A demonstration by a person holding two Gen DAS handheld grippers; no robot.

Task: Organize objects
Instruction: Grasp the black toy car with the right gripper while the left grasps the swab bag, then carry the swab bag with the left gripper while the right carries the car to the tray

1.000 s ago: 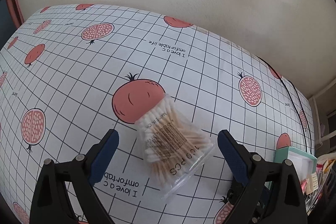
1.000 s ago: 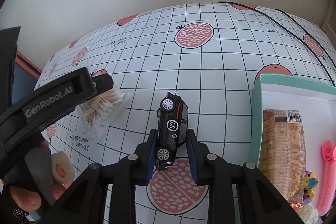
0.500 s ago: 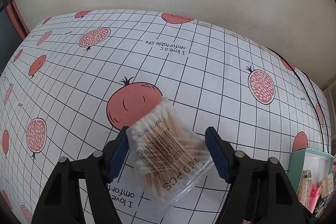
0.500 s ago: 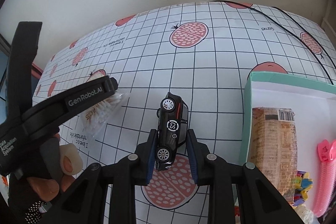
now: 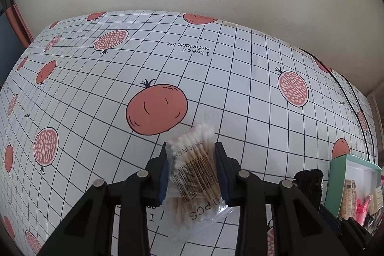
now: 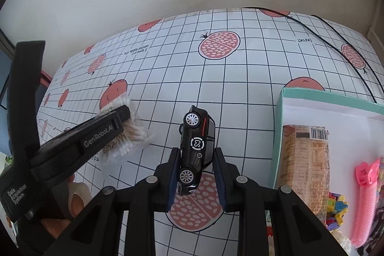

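A clear bag of cotton swabs (image 5: 192, 174) lies on the pomegranate-print tablecloth (image 5: 228, 88). My left gripper (image 5: 192, 146) has the bag between its jaws, which are closing; both blue pads touch the bag's sides. The right wrist view shows that bag (image 6: 130, 138) beside the left gripper (image 6: 122, 113). My right gripper (image 6: 196, 151) is shut on a black toy car (image 6: 196, 143), which it holds on its side just above the cloth.
A teal box (image 6: 279, 116) with a white inside stands at the right; it holds a snack packet (image 6: 306, 164), a pink clip (image 6: 364, 198) and small coloured pieces. A black cable (image 6: 336, 44) crosses the far right of the table. The wall is behind.
The left jaws have narrowed from wide apart to touching the swab bag on both sides, and the left gripper has come down over it. The right gripper and the car stayed put.
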